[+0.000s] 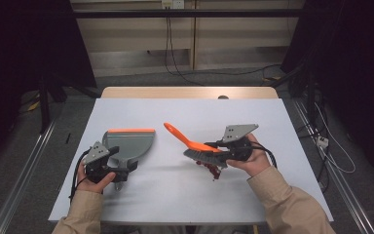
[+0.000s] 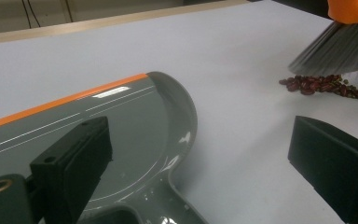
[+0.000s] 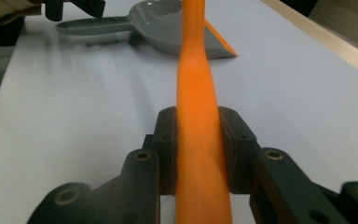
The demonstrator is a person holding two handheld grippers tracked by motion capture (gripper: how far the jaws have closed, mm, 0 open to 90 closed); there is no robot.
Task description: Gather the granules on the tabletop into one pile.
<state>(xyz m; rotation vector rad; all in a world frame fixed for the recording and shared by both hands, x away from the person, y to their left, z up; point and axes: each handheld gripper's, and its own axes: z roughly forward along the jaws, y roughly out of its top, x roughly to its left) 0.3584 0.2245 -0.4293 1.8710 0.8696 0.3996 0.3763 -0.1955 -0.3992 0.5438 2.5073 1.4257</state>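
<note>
Right gripper level over mid-table, clamped on the orange-backed brush, grey bristles just above a small pile of red beans. Left gripper low at the grey, orange-lipped dustpan, jaws spread wide, gripping nothing.

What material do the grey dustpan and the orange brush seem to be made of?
Dustpan: probably hard moulded plastic, glossy; it shows bright reflections. Its orange front lip may be softer rubber, but that is uncertain.
Brush: the orange handle looks like smooth, slightly matt plastic; the grey bristles look like fine synthetic fibres.
</note>
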